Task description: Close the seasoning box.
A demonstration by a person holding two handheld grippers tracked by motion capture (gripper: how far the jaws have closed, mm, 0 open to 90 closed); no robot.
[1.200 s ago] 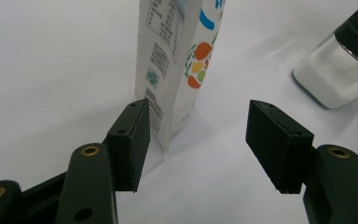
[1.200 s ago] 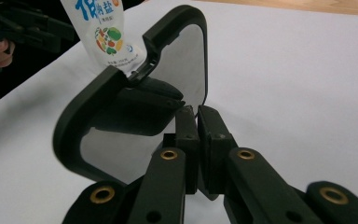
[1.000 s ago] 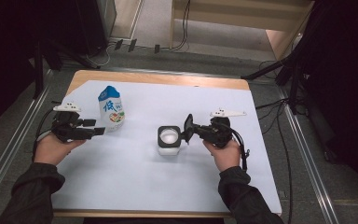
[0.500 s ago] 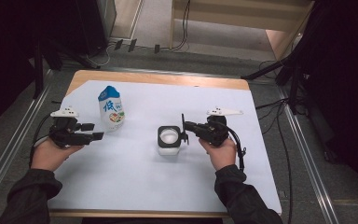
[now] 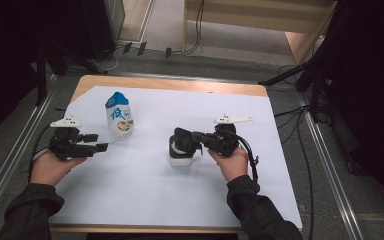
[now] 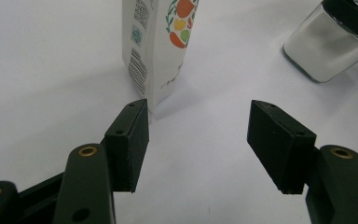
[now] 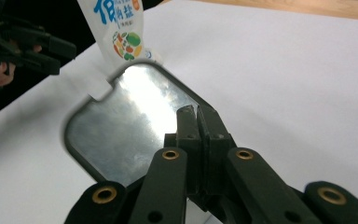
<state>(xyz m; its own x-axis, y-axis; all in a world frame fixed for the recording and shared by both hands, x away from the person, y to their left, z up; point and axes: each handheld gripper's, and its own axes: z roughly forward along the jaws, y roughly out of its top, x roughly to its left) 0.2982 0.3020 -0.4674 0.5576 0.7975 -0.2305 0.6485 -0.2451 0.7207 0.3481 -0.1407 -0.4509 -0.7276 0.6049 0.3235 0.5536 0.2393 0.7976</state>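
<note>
I am sitting at a table [image 5: 180,85] covered with a white sheet [image 5: 145,200], my sleeved forearms reaching in from the near edge. A white carton [image 5: 119,116] printed with blue characters and vegetables is standing upright toward the far left of the sheet. Near the middle, a small clear square jar [image 5: 181,159] with a black rim is sitting to the right of the carton, well apart from it.

My right tongs [image 5: 196,135] are lying level, pointing left, and their jaws are pressing together on the jar's rim at its right side; in the right gripper view the shut pads [image 7: 198,122] are pinching the rim above the shiny inside [image 7: 130,121].

My left tongs [image 5: 99,143] are hovering just near the carton, pointing right, jaws standing apart and holding nothing.
</note>
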